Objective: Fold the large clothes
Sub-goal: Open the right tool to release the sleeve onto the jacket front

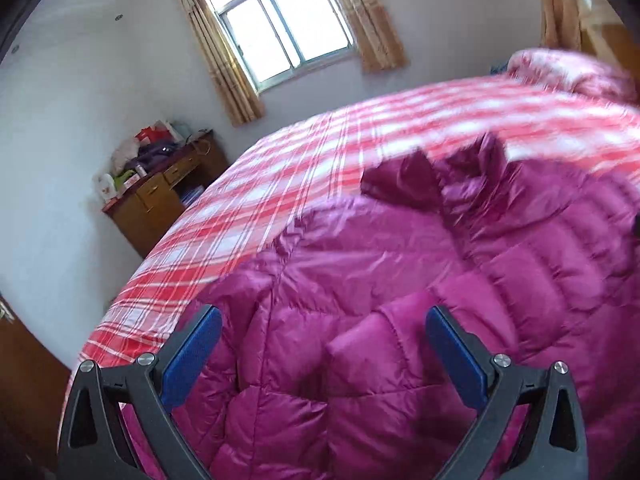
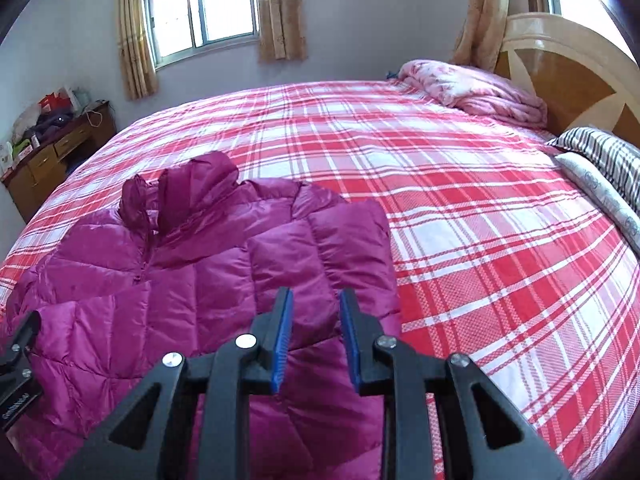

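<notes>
A magenta quilted puffer jacket (image 2: 192, 264) lies face up on the red and white plaid bed (image 2: 460, 208), hood (image 2: 188, 188) toward the far side. In the left wrist view the jacket (image 1: 400, 300) fills the lower half. My left gripper (image 1: 324, 320) is wide open just above the jacket's near left part, holding nothing. Its body shows at the left edge of the right wrist view (image 2: 18, 360). My right gripper (image 2: 314, 300) hovers over the jacket's right sleeve (image 2: 352, 248), its jaws a narrow gap apart with nothing between them.
A folded pink quilt (image 2: 472, 88) and striped pillows (image 2: 604, 168) lie by the wooden headboard (image 2: 568, 68) at the right. A cluttered wooden desk (image 2: 52, 156) stands by the left wall under a curtained window (image 2: 200, 8). Bare plaid sheet lies right of the jacket.
</notes>
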Tool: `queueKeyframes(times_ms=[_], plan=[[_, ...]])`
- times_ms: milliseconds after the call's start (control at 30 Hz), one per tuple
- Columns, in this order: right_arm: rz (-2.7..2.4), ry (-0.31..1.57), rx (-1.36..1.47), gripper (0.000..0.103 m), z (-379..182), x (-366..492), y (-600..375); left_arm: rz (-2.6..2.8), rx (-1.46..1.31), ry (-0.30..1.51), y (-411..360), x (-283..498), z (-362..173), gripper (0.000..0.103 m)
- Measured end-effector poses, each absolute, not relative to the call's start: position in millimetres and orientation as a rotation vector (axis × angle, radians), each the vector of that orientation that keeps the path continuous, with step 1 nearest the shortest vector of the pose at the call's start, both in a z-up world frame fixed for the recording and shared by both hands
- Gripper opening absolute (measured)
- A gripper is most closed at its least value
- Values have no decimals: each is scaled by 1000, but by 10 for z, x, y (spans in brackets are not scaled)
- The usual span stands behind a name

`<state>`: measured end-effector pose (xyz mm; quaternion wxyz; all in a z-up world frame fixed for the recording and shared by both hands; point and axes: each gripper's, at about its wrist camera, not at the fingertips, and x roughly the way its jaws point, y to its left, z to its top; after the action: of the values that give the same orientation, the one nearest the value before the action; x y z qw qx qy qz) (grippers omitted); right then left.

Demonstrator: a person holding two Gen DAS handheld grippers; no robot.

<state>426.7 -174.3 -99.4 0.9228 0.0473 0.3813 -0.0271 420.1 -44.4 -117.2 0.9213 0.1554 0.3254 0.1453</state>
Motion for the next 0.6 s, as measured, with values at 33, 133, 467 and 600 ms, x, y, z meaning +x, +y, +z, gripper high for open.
queueKeyframes(times_ms=[33, 133, 467, 600], plan=[[-57, 795, 82, 27, -1046, 4279, -1743, 306, 321, 706, -415, 4272, -1293, 102], [-38, 832, 96, 27, -1209, 4315, -1788, 300, 310, 762, -330, 4359, -1508, 102], [-42, 871, 90, 27, -1294, 4359, -1851, 251, 232, 830, -166, 4489, -1596, 102], [-55, 876, 71, 27, -1289, 4370, -1821, 242, 217, 834, -166, 4514, -1614, 102]])
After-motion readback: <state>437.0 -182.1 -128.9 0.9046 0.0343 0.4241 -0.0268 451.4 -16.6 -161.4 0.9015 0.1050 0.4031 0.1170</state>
